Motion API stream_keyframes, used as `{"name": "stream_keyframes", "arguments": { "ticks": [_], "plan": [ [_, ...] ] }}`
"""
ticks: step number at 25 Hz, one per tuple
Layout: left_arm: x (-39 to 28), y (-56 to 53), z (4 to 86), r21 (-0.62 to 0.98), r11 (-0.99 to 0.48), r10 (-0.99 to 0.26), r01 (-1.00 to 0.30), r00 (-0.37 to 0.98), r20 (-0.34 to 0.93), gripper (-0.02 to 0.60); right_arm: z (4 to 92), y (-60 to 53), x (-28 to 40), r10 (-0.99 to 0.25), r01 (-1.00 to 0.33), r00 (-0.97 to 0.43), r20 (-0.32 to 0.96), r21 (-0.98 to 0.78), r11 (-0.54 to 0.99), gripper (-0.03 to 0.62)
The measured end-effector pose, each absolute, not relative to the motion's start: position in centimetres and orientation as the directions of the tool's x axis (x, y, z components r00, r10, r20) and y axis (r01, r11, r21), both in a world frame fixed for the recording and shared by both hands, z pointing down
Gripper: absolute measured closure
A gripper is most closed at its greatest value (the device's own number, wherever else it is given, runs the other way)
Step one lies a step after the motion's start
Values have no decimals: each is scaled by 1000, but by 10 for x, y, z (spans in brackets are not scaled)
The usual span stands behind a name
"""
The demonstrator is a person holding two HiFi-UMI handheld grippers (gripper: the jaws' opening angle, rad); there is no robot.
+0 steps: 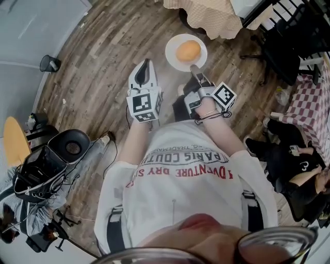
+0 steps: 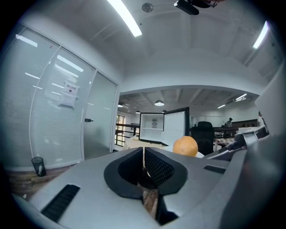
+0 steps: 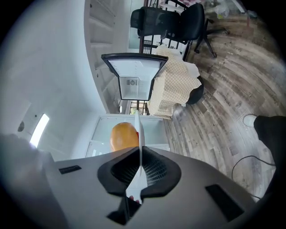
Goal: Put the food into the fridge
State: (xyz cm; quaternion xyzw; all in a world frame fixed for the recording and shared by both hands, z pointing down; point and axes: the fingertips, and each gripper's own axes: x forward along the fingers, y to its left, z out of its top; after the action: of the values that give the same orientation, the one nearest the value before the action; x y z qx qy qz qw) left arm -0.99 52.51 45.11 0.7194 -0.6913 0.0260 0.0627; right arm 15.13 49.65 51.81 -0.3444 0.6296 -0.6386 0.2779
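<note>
An orange (image 1: 188,51) rests on a white plate (image 1: 174,61) held out above the wooden floor. My right gripper (image 1: 194,68) is shut on the plate's near rim. In the right gripper view the plate (image 3: 137,129) runs edge-on between the pads, with the orange (image 3: 124,136) to its left. My left gripper (image 1: 146,64) hovers beside the plate on the left, shut with nothing in it. A small fridge (image 2: 163,127) stands ahead with its door open; it also shows as the fridge (image 3: 134,80) beyond the plate. The orange (image 2: 185,146) peeks over the left gripper (image 2: 144,163).
A table draped in a checked cloth (image 1: 211,15) stands just beyond the plate. Black office chairs (image 1: 289,46) and a seated person (image 1: 294,165) are at the right. A bin (image 1: 49,63), glass wall and black gear (image 1: 46,165) lie to the left.
</note>
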Motion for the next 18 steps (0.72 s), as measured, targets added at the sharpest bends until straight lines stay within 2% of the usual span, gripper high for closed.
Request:
{"name": "stream_keyframes", "arguments": {
  "ticks": [18],
  "plan": [
    [-1,251,427,120,-38,-994,-992,50,100,554,488,208,157,-773,-18,-634,22,-1000,-14,560]
  ]
}}
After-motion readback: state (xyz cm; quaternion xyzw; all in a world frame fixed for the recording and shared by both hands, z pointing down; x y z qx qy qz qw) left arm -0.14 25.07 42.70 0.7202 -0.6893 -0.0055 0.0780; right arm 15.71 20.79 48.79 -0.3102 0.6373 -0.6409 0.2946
